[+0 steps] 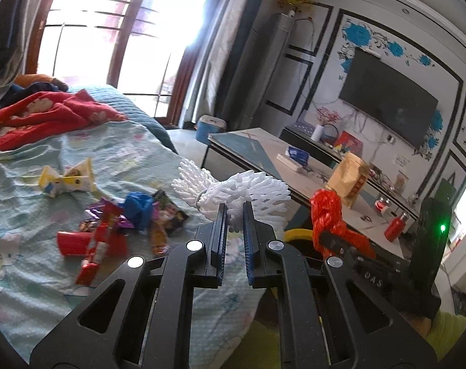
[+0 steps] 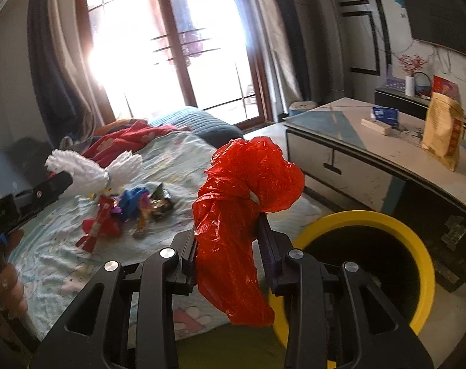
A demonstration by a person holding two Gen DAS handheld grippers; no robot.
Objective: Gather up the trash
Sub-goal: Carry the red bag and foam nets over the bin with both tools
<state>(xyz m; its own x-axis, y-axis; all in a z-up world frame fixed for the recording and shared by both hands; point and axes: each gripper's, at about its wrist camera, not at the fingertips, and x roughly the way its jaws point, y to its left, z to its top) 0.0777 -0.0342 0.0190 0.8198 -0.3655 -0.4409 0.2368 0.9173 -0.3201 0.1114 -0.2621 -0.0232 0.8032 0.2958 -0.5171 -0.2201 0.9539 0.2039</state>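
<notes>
Left gripper (image 1: 234, 212) fingers pinching white foam fruit net (image 1: 233, 189) — right gripper (image 2: 228, 227) clamped on red plastic bag (image 2: 242, 212) beside yellow-rimmed bin (image 2: 387, 224).

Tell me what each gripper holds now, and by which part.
Left gripper: white foam net, near its middle. Right gripper: red plastic bag, around its middle.

"DAS" on right gripper (image 1: 327, 240) body; print on wrappers (image 1: 134, 215), paper bag (image 1: 350, 178) unreadable.

Right tool (image 2: 228, 243) clamps red plastic bag (image 2: 233, 215) beside yellow-rimmed bin (image 2: 423, 258).
</notes>
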